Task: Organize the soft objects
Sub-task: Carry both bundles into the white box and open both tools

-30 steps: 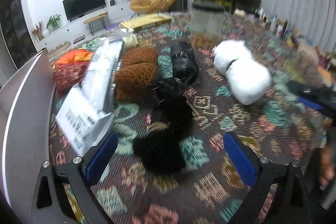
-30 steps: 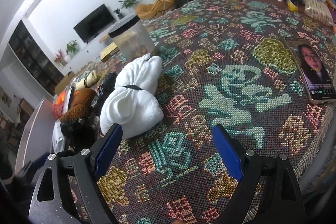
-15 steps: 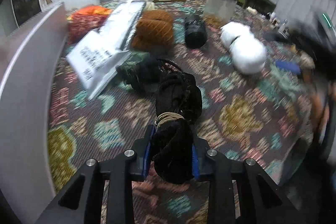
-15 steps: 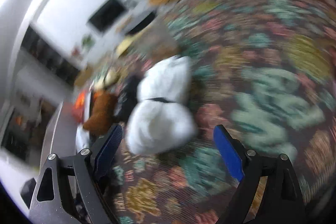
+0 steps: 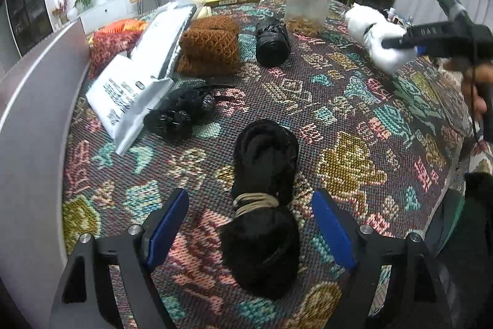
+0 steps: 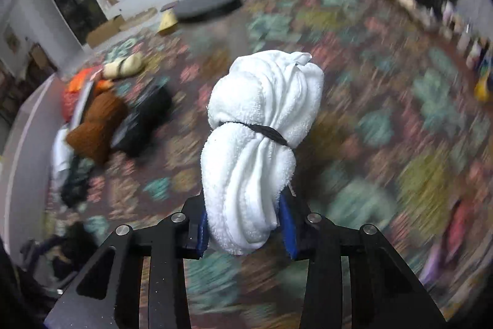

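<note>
A black cloth bundle tied with a tan cord lies on the patterned tablecloth. It sits between the blue pads of my left gripper, whose jaws are opening and stand clear of it on both sides. My right gripper is shut on a white towel bundle bound by a black band and holds it up above the table. In the left wrist view that white towel bundle hangs at the far right, clamped in the right gripper.
At the back lie a brown knitted bundle, a black roll, a clear jar with a black lid, a red-orange cloth, a white printed bag and a black tangle. A grey panel borders the left.
My left gripper closed on the black bundle, then let go; its jaws have spread around it. My right gripper has shut on the white towel bundle and lifted it.
</note>
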Motion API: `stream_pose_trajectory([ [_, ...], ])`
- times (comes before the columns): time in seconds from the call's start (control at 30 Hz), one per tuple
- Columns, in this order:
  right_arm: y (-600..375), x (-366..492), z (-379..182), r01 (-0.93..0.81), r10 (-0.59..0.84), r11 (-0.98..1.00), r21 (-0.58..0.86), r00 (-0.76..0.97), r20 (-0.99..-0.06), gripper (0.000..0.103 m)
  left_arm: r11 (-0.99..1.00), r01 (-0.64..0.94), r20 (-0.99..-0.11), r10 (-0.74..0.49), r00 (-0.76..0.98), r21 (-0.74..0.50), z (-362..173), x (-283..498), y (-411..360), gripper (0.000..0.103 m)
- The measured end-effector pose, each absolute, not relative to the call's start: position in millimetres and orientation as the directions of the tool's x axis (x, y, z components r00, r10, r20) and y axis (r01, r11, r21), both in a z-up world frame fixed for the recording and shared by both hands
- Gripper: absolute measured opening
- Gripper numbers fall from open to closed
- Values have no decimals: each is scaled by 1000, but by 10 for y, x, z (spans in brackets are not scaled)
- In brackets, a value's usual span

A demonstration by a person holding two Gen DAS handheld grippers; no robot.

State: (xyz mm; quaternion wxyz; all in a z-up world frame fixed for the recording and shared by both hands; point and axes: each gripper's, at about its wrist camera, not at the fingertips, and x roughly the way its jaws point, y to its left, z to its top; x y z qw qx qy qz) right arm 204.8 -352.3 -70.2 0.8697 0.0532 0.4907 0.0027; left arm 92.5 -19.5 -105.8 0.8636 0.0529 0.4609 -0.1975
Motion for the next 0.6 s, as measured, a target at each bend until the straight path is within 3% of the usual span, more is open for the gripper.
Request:
stream_pose_trajectory([
  [0.1, -3747, 2341, -687, 84, -16, 996, 35, 537, -844, 39, 915, 391, -831, -295, 471, -102, -1102, 972, -272, 39],
  [0.13, -3827, 2445, -694, 94, -15, 995, 43, 546, -838, 39, 914, 396, -839, -283, 464, -89, -1129, 980, -311, 36],
  [0.23, -3973, 2716, -781, 102, 4, 992, 71, 545, -839, 39, 917, 394, -837, -262, 480, -61, -1135, 964, -366, 29],
  [0.4, -4132, 3004, -1091, 136, 92, 977, 166, 432, -897, 39, 920, 333, -796, -357, 489, -208, -912, 986, -184, 28],
  [0.6, -3851, 2779, -184, 88, 14, 992, 88, 626, -780, 36, 898, 293, -673, -441, 594, -329, -227, 982, 298, 28],
])
